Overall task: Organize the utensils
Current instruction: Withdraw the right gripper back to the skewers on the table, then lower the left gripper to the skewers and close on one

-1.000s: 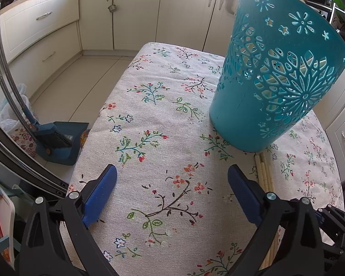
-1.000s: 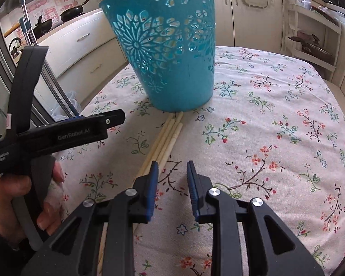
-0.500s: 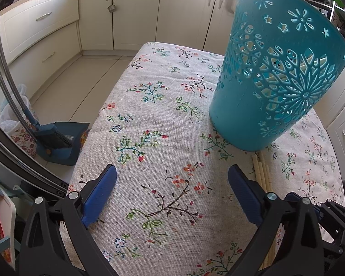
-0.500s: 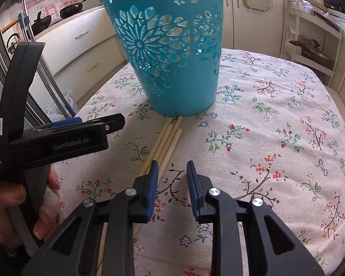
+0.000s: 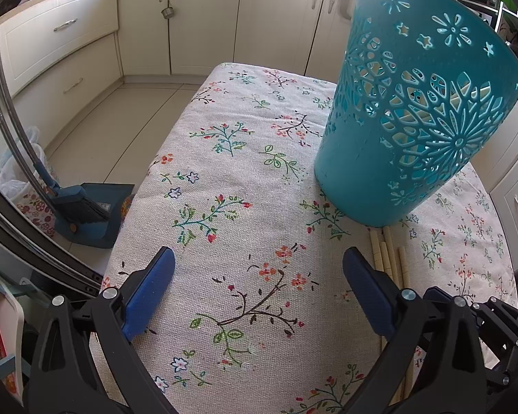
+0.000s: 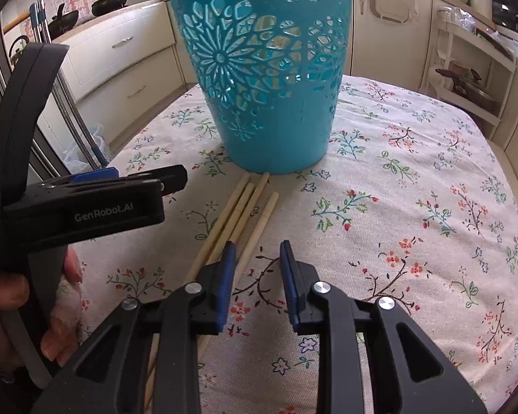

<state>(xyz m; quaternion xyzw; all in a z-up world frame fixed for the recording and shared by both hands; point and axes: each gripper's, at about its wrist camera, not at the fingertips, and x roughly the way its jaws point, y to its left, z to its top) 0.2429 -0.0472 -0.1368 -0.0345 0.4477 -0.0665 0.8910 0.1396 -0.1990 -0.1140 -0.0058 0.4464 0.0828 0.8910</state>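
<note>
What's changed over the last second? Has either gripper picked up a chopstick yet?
Not yet. The right gripper has eased a little closer to the chopsticks; its narrowly open jaws are still empty, with one stick now running up to its left finger. The left gripper stays wide open and still. The teal basket and the floral tablecloth are unmoved.

1. Left wrist cam sits low over the floral tablecloth [image 5: 245, 179], angled down toward the cabinets.
2. Right wrist cam looks down close too; both catch the teal basket [image 6: 266, 79] and chopsticks [image 6: 245, 207].
</note>
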